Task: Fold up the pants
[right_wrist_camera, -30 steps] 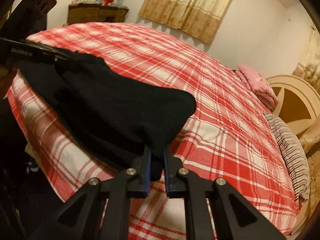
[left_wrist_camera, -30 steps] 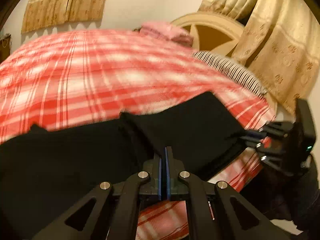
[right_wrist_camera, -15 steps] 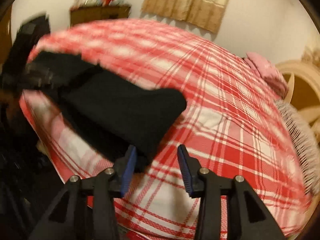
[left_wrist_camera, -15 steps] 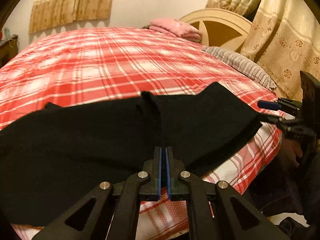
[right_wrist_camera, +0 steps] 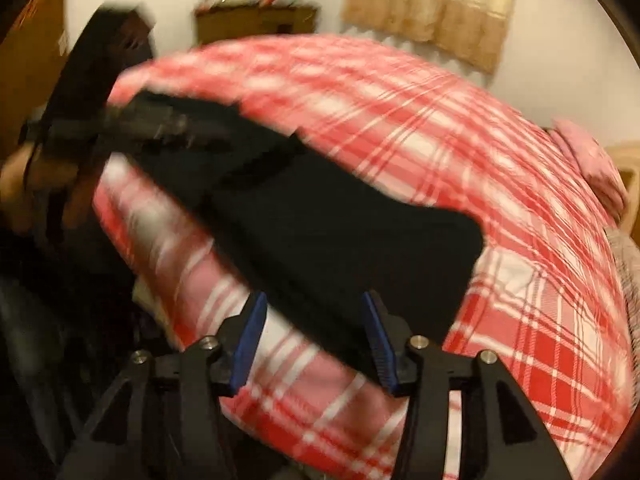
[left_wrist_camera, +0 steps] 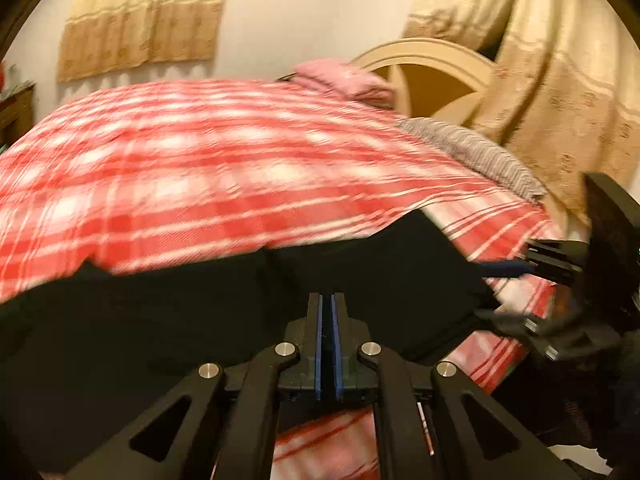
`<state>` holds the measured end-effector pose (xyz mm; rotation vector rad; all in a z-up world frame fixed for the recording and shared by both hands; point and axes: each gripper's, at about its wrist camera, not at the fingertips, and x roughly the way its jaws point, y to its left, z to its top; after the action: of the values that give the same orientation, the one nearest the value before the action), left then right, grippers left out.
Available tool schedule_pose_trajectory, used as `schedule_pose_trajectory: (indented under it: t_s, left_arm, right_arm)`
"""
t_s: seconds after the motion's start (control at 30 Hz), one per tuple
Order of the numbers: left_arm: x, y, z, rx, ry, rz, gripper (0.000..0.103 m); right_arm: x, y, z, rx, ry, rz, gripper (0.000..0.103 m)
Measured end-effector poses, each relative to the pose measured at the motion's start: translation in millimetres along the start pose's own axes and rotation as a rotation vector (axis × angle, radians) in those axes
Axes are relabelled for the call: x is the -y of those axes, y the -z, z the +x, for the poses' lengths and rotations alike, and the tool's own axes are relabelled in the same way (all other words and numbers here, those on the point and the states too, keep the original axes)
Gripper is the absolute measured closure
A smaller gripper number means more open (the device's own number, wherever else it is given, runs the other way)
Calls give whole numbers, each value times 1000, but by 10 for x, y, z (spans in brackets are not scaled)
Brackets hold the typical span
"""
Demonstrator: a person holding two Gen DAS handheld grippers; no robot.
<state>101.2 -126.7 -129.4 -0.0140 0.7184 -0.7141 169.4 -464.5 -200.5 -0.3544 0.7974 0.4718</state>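
1. The left gripper (left_wrist_camera: 328, 344) points downward with its blue pads pressed together, clamped.
2. The right gripper (right_wrist_camera: 316, 344) tilts downward; its jaws have just been opening and stand apart.

Bedspread (left_wrist_camera: 208, 168): red and white check, smeared by motion in both views; near edge hidden under the black pants (left_wrist_camera: 160, 320).
Pants: left end cut off by the picture's edge in the left wrist view.
Left gripper (right_wrist_camera: 192, 130): a blurred dark streak in the right wrist view.
Cabinet top (right_wrist_camera: 256, 12): items on it too blurred to name.
Hand (right_wrist_camera: 24, 172): partly cut off, blurred.
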Motion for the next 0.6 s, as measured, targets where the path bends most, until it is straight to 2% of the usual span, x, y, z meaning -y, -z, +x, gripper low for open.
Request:
schedule_pose_trajectory:
  t_s: [0.07,0.13,0.17,0.23,0.27,0.33,0.4,0.5,0.6]
  left_arm:
    - [80,-74,114,-6,0,23,99]
    - [96,-86,297,-48,-13,46,98]
    - [70,-64,399,-79,-30,45,98]
    - [-79,29,589,-154,-66,7,98]
    - [-175,83,631,-166,-52,-28,98]
    - [-267,114,581,-135,8,-80,98]
    - [-303,126,570,-132,31,-89,98]
    - [-305,142,550,-123,44,-100,98]
    - [-278,139,483,-121,37,-104,98]
  right_arm:
    - [225,-64,20,39,27,111,46]
    - [400,-90,70,63,25,213,45]
    - [501,-84,122,68,-3,278,44]
    - [578,-79,211,52,-53,320,43]
    - [569,-55,261,40,-48,315,43]
    - [548,-11,329,11,-20,297,43]
    - [554,34,375,-11,-23,289,43]
    - [559,93,444,-16,-18,251,42]
    - [493,168,396,-10,25,188,42]
